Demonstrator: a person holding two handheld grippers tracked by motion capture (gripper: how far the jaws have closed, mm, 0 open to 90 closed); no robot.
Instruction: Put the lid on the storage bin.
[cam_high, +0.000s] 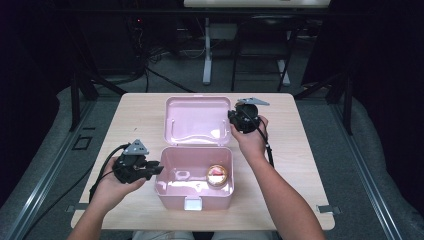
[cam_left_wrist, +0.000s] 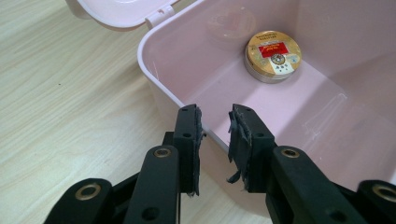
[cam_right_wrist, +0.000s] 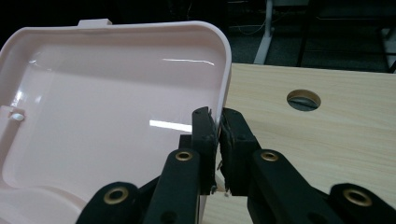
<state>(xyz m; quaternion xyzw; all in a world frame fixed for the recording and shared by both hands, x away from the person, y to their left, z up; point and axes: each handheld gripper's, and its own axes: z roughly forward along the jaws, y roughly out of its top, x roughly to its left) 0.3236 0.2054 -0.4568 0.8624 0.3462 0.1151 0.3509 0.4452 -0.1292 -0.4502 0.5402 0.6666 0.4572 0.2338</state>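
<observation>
Standing open mid-bench (cam_high: 135, 112), a pink plastic storage box (cam_high: 194, 186): light, thin-walled, probably flexing. Right gripper (cam_right_wrist: 218, 122) pinches the lid (cam_high: 197, 120) edge; left gripper (cam_left_wrist: 215, 122), released, straddles the box's rim. A round tin (cam_left_wrist: 273, 55) lies inside.

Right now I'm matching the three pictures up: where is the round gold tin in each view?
High view: the tin lies in the pink box's right half, near its front wall.
Left gripper view: the tin sits at top centre, on the box floor beyond the left gripper.
Right gripper view: no tin; the right gripper pinches the lid's edge.
Shared landmark: the open pink lid.
</observation>
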